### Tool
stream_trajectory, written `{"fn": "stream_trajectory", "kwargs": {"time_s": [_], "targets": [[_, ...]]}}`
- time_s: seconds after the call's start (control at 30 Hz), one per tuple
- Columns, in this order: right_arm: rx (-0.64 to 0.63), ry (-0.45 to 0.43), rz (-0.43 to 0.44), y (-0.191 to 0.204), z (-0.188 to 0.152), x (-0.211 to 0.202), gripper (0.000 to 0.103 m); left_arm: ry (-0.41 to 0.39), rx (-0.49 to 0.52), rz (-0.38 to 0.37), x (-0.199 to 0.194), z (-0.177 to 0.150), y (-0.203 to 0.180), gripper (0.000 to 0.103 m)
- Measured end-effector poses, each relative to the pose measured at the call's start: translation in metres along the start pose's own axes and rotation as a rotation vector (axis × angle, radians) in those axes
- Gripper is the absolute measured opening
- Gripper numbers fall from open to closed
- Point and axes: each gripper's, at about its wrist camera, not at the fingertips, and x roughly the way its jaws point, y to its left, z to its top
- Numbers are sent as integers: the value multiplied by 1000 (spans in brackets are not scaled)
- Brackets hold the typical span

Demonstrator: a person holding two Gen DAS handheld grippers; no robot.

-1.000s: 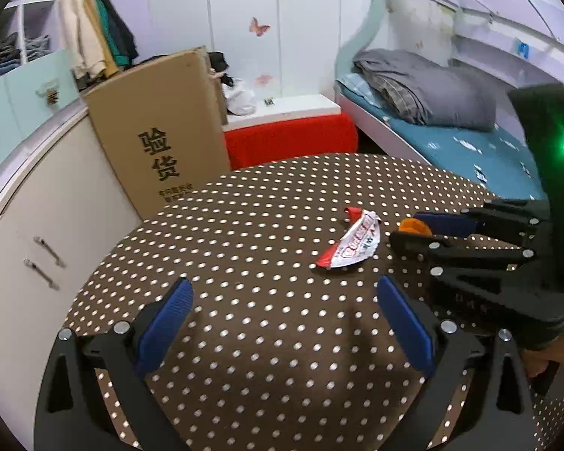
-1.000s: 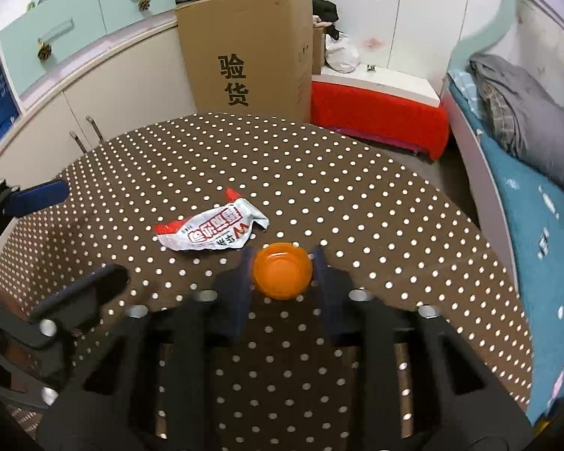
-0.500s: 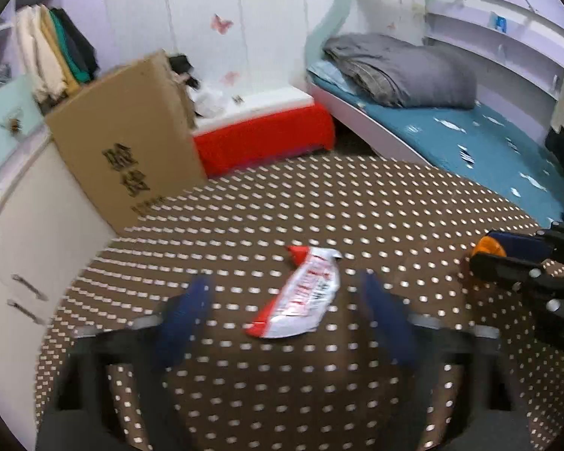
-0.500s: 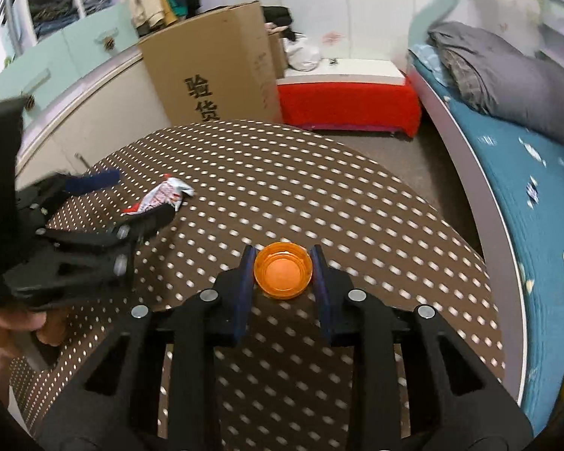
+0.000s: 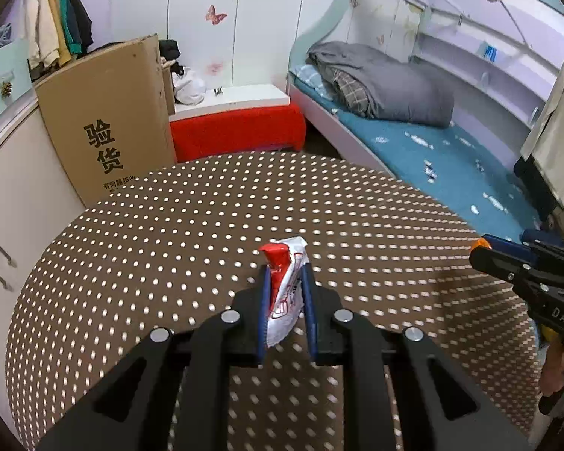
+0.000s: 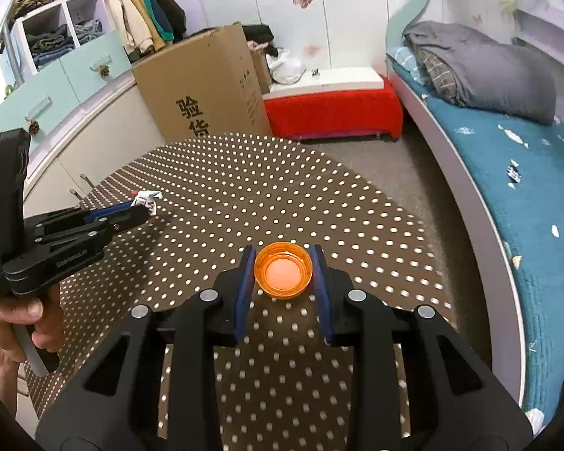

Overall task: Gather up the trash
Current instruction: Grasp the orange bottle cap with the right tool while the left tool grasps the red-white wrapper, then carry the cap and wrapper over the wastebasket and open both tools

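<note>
Two grippers, left gripper (image 5: 285,282) jaws pinching crinkled foil wrapper (image 5: 284,293), right gripper (image 6: 283,274) jaws clamping round orange cap (image 6: 283,275)

Glossy crinkled foil wrapper (image 5: 285,288); translucent orange plastic cap (image 6: 283,274); matt dotted tablecloth (image 5: 191,233); cardboard box (image 5: 105,120).

Round table covered in a brown cloth with white polka dots (image 5: 169,233). One red-and-white crumpled snack wrapper (image 5: 286,285) is at its surface near the middle; whether it rests on the cloth cannot be told. An orange plastic bottle cap (image 6: 283,270) sits above the cloth toward the right edge, contact likewise unclear.
</note>
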Motion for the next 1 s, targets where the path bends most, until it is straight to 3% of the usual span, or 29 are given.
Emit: {"fn": "stream_trajectory", "kwargs": {"time_s": [0.43,0.77,1.0], "targets": [[9,-143,-46,-32,-14,-101,29,-127,22,-81,-78,-10,-79,15],[94,-229,-84,-85,-35,-154,29,-140,72,-191,-93,-9,-166,15],[227,-252,-123,-152,-59,-173,29,-113,148,-264,-84,-8,-238,16]]}}
